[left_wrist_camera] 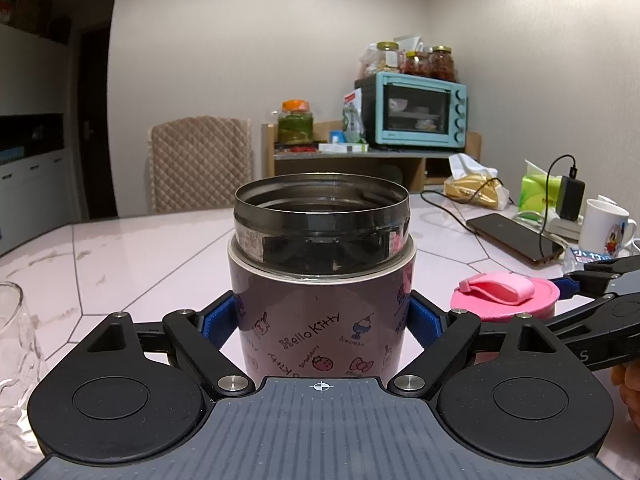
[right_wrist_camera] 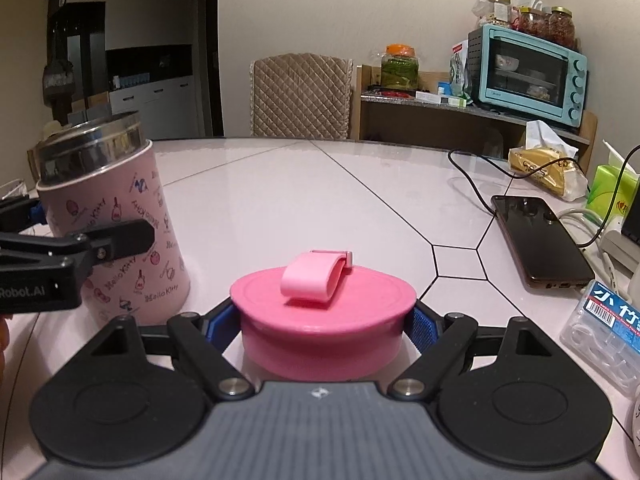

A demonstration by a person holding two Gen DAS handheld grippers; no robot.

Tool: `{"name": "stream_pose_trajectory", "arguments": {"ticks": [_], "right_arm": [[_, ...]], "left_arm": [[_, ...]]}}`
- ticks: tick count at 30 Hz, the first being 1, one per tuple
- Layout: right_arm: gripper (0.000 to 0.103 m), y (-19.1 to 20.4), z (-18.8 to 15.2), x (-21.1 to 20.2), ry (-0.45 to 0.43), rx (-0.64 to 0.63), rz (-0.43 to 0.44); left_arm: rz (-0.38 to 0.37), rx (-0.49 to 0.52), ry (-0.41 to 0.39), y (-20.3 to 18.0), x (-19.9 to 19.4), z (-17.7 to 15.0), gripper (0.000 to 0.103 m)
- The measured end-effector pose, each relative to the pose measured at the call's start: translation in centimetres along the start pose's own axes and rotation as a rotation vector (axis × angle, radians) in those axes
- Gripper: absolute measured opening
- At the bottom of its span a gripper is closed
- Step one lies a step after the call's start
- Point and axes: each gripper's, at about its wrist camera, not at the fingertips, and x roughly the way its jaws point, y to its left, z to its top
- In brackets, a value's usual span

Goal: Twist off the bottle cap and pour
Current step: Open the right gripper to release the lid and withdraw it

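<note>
A pink Hello Kitty bottle (left_wrist_camera: 316, 320) with an open steel mouth stands upright on the table. My left gripper (left_wrist_camera: 320, 320) is shut on the bottle's body, blue pads on both sides. The bottle also shows at the left of the right wrist view (right_wrist_camera: 120, 232). The pink cap (right_wrist_camera: 324, 316) with a folded strap is off the bottle. My right gripper (right_wrist_camera: 324, 326) is shut on the cap, low at the table to the right of the bottle. The cap also shows in the left wrist view (left_wrist_camera: 504, 298).
A clear glass (left_wrist_camera: 16, 364) stands at the left. A phone (right_wrist_camera: 540, 236) on a cable, a white mug (left_wrist_camera: 606, 226), a plastic box (right_wrist_camera: 600, 332), tissue packs and a snack bag lie at the right. A chair and a shelf with a toaster oven stand behind.
</note>
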Motion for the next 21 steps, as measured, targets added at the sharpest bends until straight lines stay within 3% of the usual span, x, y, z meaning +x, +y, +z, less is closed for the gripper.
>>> {"name": "stream_pose_trajectory", "arguments": {"ticks": [15, 21], "right_arm": [[0.086, 0.34, -0.41, 0.17, 0.042, -0.027, -0.006], [0.095, 0.50, -0.46, 0.32, 0.056, -0.035, -0.013]], "left_arm": [[-0.004, 0.010, 0.005, 0.65, -0.10, 0.26, 0.090], [-0.006, 0.011, 0.005, 0.72, -0.03, 0.26, 0.090]]}}
